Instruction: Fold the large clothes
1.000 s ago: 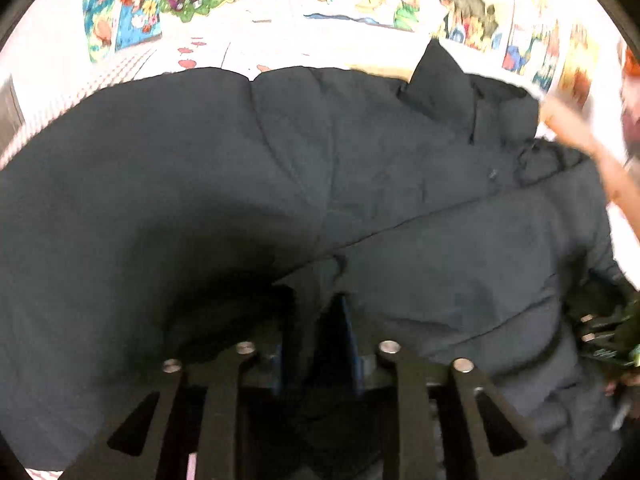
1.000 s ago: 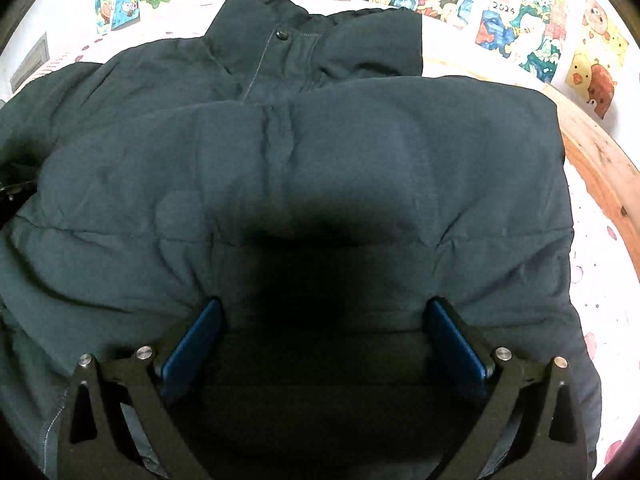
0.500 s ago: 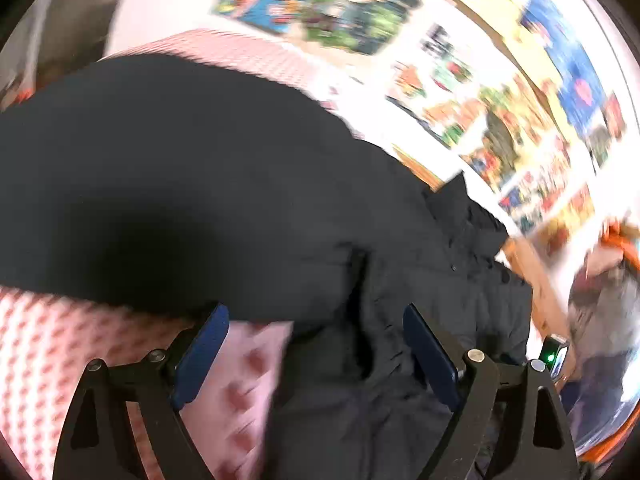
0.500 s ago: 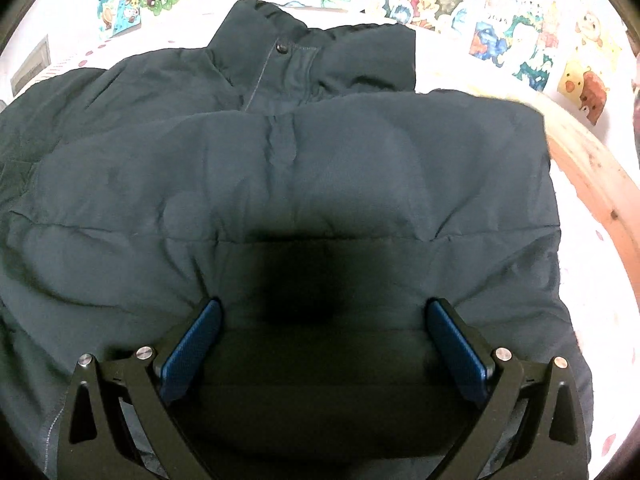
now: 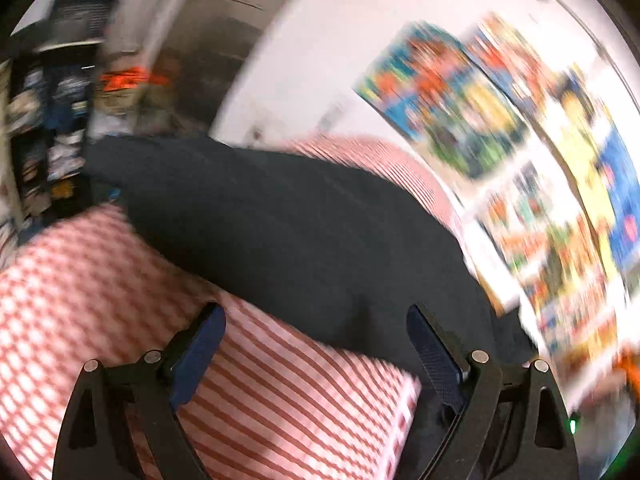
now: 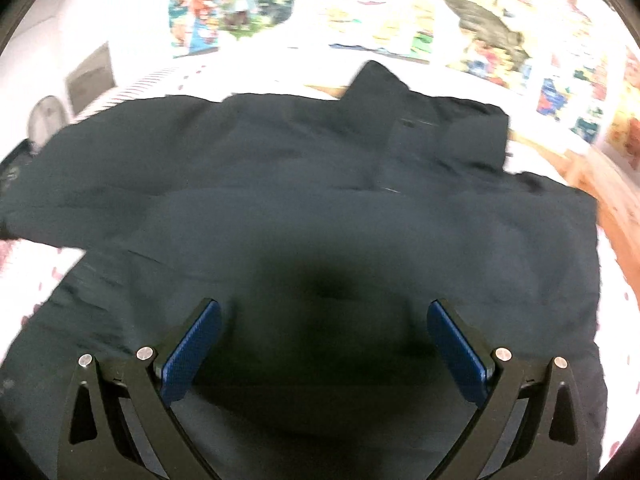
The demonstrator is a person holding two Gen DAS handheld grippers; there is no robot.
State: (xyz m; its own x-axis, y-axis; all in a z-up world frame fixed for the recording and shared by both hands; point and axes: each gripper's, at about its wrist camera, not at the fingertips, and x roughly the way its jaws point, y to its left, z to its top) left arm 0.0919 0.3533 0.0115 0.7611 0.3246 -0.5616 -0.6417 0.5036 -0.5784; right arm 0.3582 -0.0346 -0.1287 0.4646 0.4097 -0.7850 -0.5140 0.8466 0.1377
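The left hand-held gripper (image 5: 316,344) stands wide open with nothing between its blue pads; its jaws have just been opening. A second ago they were pinched on a fold of the dark padded jacket (image 6: 320,208). Now that gripper looks over the red-and-white checked bed cover (image 5: 120,264), with only the jacket's left part (image 5: 288,240) stretching away toward the far left.

The jacket lies spread on the bed, collar (image 6: 384,92) at the far side near the wall of bright posters (image 6: 472,40). It looks bulky, soft and puffy, probably light for its size but springy, so folds may creep open again. Hems, cuffs and seams seem the firmest places to pinch.

The right hand-held gripper (image 6: 324,344) is also fully open and empty, above the jacket's near part. It sat closer to the cloth earlier; more of the garment shows now.
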